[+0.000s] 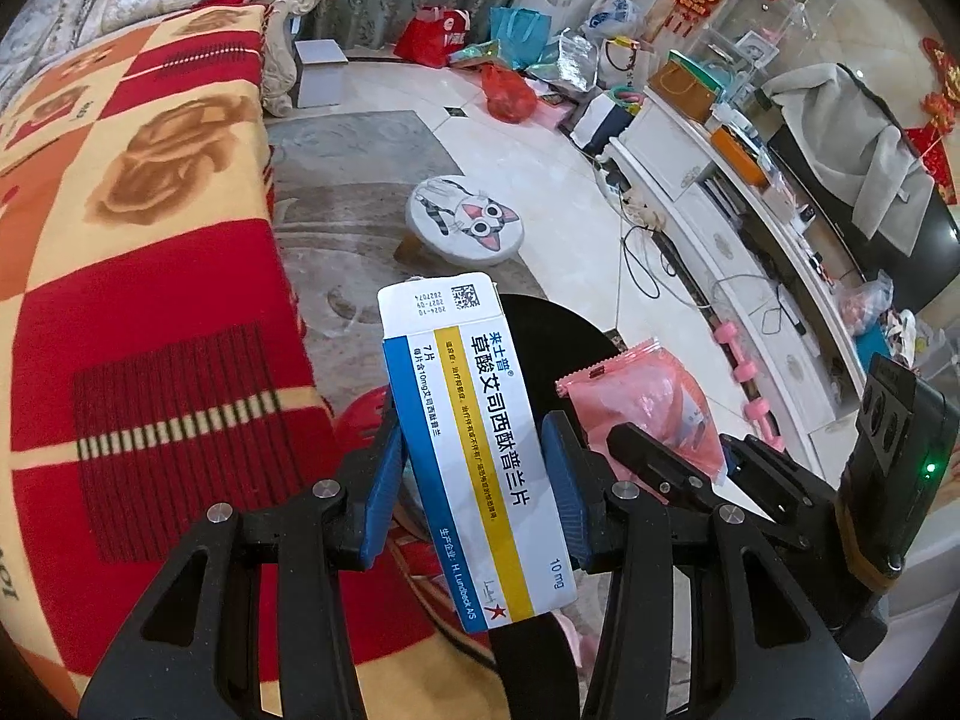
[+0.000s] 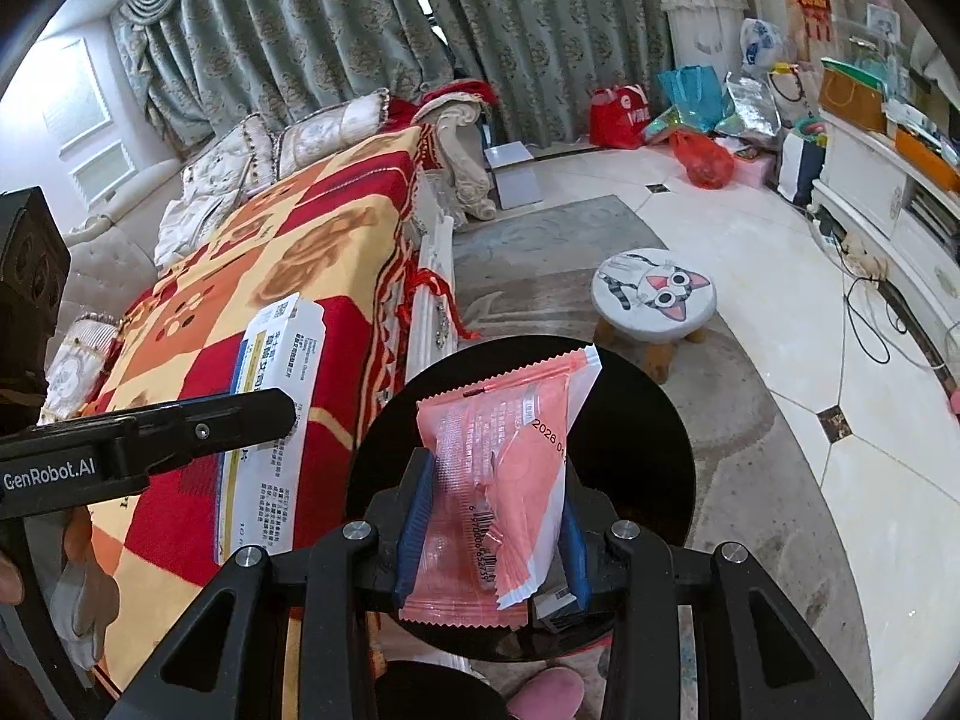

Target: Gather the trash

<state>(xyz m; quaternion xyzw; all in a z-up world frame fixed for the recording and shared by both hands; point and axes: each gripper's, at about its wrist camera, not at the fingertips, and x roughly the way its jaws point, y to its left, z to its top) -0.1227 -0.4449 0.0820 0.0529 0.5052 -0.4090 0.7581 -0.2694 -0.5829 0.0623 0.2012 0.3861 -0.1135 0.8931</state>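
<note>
My left gripper [image 1: 474, 450] is shut on a white, blue and yellow medicine box [image 1: 474, 444], held upright above the floor. The box also shows in the right wrist view [image 2: 270, 414], behind the left gripper's black arm [image 2: 144, 450]. My right gripper [image 2: 492, 516] is shut on a pink snack wrapper [image 2: 510, 480], held over the round black opening of a trash bin [image 2: 648, 420]. The wrapper [image 1: 654, 408] and the bin [image 1: 558, 330] also show in the left wrist view, just right of the box.
A table under a red, orange and yellow blanket [image 1: 138, 252] is on the left. A small stool with a cat face [image 1: 465, 222] stands on the rug. Bags [image 1: 510, 90] lie by the curtains. A white TV cabinet [image 1: 750, 252] with cables runs along the right.
</note>
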